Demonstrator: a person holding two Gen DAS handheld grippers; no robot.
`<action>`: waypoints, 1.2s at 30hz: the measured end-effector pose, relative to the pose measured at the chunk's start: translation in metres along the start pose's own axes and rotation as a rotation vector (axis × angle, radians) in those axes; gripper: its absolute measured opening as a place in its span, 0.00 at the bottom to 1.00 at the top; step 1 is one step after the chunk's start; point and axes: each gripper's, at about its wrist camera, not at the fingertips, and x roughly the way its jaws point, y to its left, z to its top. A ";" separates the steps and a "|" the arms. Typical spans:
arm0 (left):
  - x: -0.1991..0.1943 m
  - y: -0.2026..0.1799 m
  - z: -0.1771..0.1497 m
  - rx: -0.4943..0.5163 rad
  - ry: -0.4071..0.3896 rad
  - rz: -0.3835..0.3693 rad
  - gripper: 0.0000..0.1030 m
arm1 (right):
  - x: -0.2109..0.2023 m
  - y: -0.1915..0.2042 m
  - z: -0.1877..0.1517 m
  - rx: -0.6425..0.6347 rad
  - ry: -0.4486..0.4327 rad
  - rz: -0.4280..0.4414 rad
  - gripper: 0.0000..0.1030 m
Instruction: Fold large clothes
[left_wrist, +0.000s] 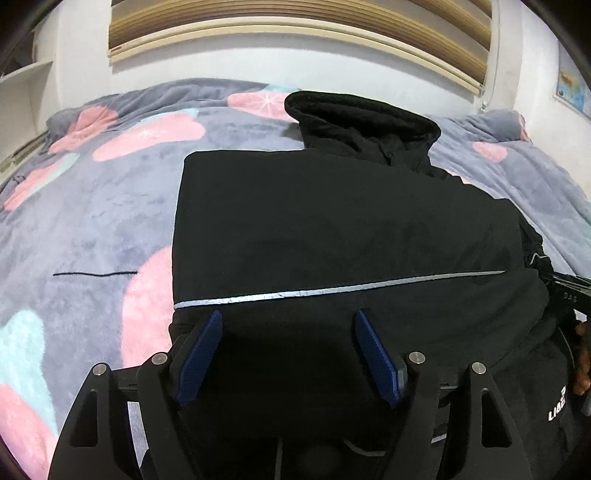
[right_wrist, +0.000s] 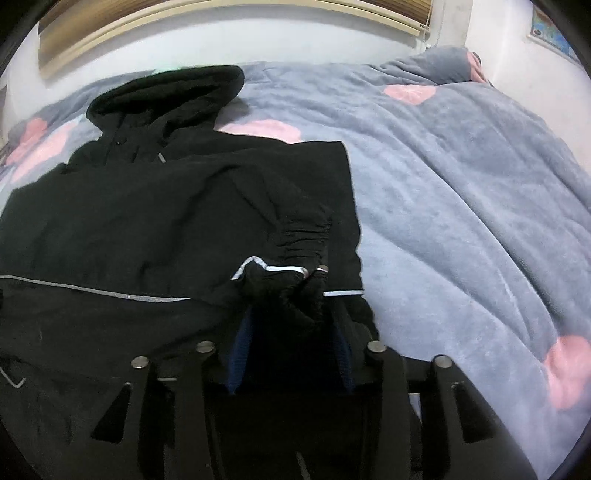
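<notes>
A black hooded jacket (left_wrist: 351, 221) lies flat on the bed, its hood (left_wrist: 362, 118) toward the wall and a grey reflective stripe (left_wrist: 332, 290) across its lower part. My left gripper (left_wrist: 290, 314) hovers open over the hem below that stripe, and nothing sits between its blue pads (left_wrist: 199, 358). In the right wrist view the jacket (right_wrist: 147, 221) fills the left half. A bunched sleeve cuff (right_wrist: 280, 284) with a white stripe sits between the fingers of my right gripper (right_wrist: 290, 306) and hides their tips. The right pad (right_wrist: 343, 354) stands slightly apart from the cloth.
A fluffy grey blanket (right_wrist: 461, 221) with pink and pale blue patches covers the bed under the jacket. A white wall and a slatted window blind (left_wrist: 295, 29) stand behind the bed. A person's hand (left_wrist: 581, 354) shows at the right edge of the left wrist view.
</notes>
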 end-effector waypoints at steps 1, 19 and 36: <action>-0.001 0.002 0.000 -0.005 -0.004 -0.005 0.74 | -0.004 -0.002 0.001 0.009 0.002 0.002 0.51; -0.006 0.012 -0.010 -0.045 -0.069 -0.055 0.75 | 0.032 0.095 0.036 0.031 0.091 0.191 0.69; -0.025 0.009 -0.008 -0.093 -0.060 -0.063 0.77 | -0.029 0.104 -0.002 -0.056 0.053 0.194 0.70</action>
